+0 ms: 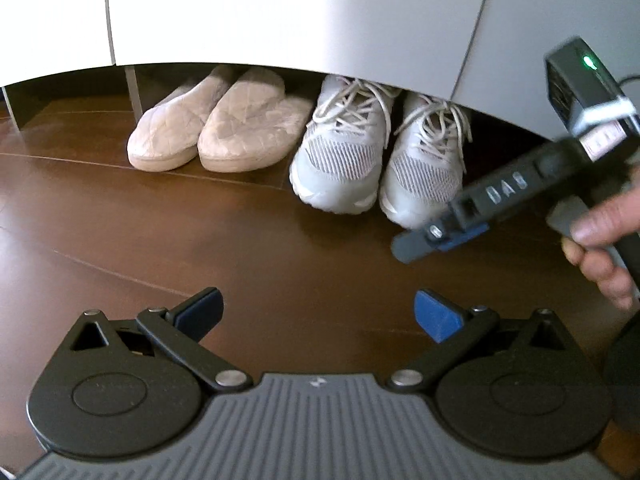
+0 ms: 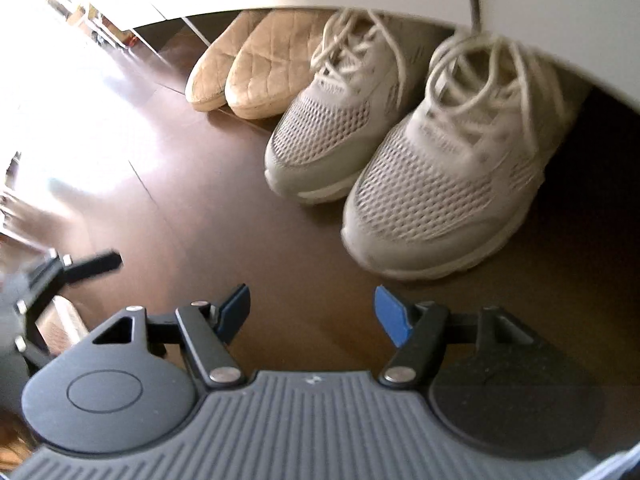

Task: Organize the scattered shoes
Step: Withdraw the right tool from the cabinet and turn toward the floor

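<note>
Both of my tools sit spread wide and empty: left gripper (image 1: pixel 316 314) and right gripper (image 2: pixel 310 314) hover over glossy brown wood floor (image 1: pixel 160 240), blue pads touching nothing. Beyond them I see mesh-toed white sneakers (image 2: pixel 376 152) (laces loosely tied) beside quilted beige slippers (image 1: pixel 212 128), toes out under a white cabinet (image 1: pixel 240 12).

Your right wrist view blows out white at left with glare on the wooden floor (image 2: pixel 132 148); edges bend, right sneaker (image 2: pixel 440 184) blurs.
</note>
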Available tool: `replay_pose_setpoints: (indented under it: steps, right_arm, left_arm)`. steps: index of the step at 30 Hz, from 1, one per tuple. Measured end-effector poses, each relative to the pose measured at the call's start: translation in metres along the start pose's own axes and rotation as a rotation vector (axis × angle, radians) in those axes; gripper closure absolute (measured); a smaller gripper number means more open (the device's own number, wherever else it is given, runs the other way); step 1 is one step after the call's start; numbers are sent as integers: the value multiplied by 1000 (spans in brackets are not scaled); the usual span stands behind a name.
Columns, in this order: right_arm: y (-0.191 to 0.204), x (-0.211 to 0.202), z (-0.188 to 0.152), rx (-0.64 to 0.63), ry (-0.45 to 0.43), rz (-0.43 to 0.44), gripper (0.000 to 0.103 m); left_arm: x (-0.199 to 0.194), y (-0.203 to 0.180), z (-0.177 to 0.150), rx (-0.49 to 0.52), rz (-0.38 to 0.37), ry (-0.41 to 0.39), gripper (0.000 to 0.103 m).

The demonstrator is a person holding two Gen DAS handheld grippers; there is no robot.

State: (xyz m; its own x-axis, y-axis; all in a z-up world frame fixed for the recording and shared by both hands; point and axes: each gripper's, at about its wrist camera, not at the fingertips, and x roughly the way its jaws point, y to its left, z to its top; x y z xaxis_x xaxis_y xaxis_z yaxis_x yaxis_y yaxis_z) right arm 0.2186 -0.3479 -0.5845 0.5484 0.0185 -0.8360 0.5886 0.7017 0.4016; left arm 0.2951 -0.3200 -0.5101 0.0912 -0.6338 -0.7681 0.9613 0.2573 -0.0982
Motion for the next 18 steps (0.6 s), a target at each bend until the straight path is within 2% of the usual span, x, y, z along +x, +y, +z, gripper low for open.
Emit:
replay_pose_setpoints:
  steps: [1,2,5,8,9,10,12,16,18]
  right_arm:
    - [0,1,1,2,-5,0,38]
    - [0,2,2,3,-11,0,42]
    - [1,1,4,-11,-25,-16,60]
    - [-5,-1,5,-7,-31,-42,59]
    - [-4,-1,4,-5,-21,-39,57]
    - [-4,0,4,-2,-11,-36,50]
    - [4,0,3,-19,-6,30,49]
    - [26,10,10,-95,-56,120,49]
    - [27,22,17,-84,-81,153,49]
  left_arm:
    - [0,-1,-2,1,3,4,0]
    - [-1,-2,-3,0,4,7,0]
    - [-3,-3,-4,-6,3,5,0]
    - [-5,-5,-4,-5,5,1,0]
    - [-5,-5,-4,-4,6,-2,0]
    - [-6,-4,-5,-4,9,-4,0]
    - [-10,-1,-5,-8,23,-8,0]
    - [-17,5,-7,-28,46,-18,0]
    - [-19,7,-9,-32,56,-19,0]
